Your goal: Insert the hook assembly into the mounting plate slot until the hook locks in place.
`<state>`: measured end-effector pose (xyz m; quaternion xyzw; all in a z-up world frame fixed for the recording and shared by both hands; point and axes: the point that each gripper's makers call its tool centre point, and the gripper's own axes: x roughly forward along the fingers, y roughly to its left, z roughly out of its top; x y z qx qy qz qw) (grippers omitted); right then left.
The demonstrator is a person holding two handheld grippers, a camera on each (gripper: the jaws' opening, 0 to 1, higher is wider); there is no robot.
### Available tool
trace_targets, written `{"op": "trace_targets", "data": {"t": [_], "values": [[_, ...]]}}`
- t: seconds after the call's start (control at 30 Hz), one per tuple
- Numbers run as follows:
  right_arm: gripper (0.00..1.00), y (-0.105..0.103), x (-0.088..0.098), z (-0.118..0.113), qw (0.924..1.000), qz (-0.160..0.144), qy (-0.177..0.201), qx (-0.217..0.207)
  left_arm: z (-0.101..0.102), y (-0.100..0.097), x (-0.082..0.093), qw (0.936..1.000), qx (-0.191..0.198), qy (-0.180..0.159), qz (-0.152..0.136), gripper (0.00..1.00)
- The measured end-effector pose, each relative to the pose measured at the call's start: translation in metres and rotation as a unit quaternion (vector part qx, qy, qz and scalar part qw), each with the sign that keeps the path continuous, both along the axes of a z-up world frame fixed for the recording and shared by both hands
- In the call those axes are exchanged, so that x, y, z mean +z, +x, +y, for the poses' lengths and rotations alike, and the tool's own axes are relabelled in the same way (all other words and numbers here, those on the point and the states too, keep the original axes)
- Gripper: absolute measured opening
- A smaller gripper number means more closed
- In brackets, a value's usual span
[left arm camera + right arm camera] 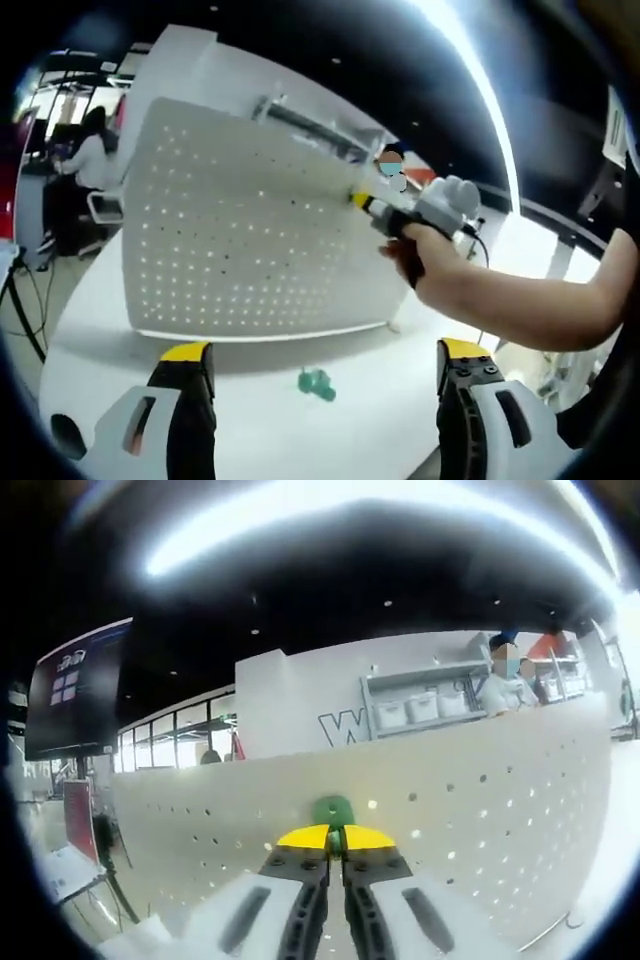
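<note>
A white perforated mounting plate [240, 230] stands upright on a white table [260, 420]. My left gripper [323, 352] hangs open in front of the plate, nothing between its yellow-tipped jaws. Just beyond those jaws a green hook [317, 383] lies loose on the table. From the right, a hand holds my right gripper [362, 200] with its tips against the plate's upper right area. In the right gripper view, the right gripper [335, 837] is shut on a second green hook [333, 809], which is pressed at the plate [480, 800].
A seated person [92, 155] works at a desk far left, with cables [25, 320] hanging near the table's left edge. A shelf unit with bins [420, 705] and a standing person [505, 680] are behind the plate. A dark screen [80, 690] hangs at the left.
</note>
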<state>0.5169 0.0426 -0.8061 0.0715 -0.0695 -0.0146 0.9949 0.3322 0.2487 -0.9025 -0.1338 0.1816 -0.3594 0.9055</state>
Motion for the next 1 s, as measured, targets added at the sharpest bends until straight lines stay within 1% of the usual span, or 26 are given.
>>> {"op": "trace_targets", "data": {"t": [0.13,0.17,0.2,0.23,0.27,0.3,0.37,0.47,0.63,0.7,0.8,0.93,0.97,1.0], "values": [[0.0,0.0,0.0,0.0,1.0,-0.001,-0.003,-0.005,0.001,0.0,-0.002,1.0,0.001,0.001,0.002,0.93],[0.0,-0.001,0.0,0.0,0.9998,0.001,-0.017,-0.009,0.0,-0.001,-0.003,1.0,0.001,0.0,0.003,0.93],[0.01,-0.001,-0.001,0.0,0.9995,0.01,-0.029,-0.011,0.0,-0.001,-0.003,1.0,0.001,0.001,0.004,0.93],[0.01,-0.001,0.0,0.0,0.9985,0.014,-0.051,-0.016,0.0,-0.001,-0.004,1.0,0.001,0.001,0.005,0.93],[0.01,0.0,-0.001,0.002,0.9988,0.015,-0.044,-0.017,0.0,-0.001,-0.004,1.0,0.001,0.001,0.005,0.93],[0.01,0.0,-0.002,0.002,0.9986,0.016,-0.047,-0.018,-0.001,-0.001,-0.005,1.0,0.001,0.0,0.006,0.92],[0.01,0.0,-0.002,0.001,0.9991,0.017,-0.035,-0.019,-0.001,-0.001,-0.005,1.0,0.002,0.0,0.007,0.92],[0.02,-0.001,-0.003,0.0,0.9995,0.023,-0.02,-0.01,0.0,-0.001,-0.002,1.0,0.003,-0.001,0.003,0.93],[0.13,-0.003,0.001,-0.001,0.9997,0.022,0.004,-0.005,0.002,-0.001,-0.002,1.0,0.003,0.0,0.003,0.94],[0.16,-0.004,0.007,0.001,0.9994,0.02,0.027,0.002,0.003,-0.001,-0.002,1.0,0.004,0.003,0.0,0.94],[0.18,-0.008,0.022,0.002,0.9998,0.006,0.021,0.004,0.003,-0.001,-0.002,1.0,0.003,0.003,0.001,0.94],[0.22,-0.016,0.045,0.004,0.9997,-0.013,0.014,0.017,0.005,-0.002,0.002,0.9999,0.004,0.008,-0.006,0.95],[0.22,-0.019,0.048,0.003,0.9996,-0.015,0.012,0.02,0.005,-0.002,0.001,0.9999,0.004,0.009,-0.005,0.95],[0.23,-0.022,0.05,0.002,0.9995,-0.014,0.009,0.025,0.006,-0.004,-0.002,0.9999,0.004,0.013,0.004,0.95]]}}
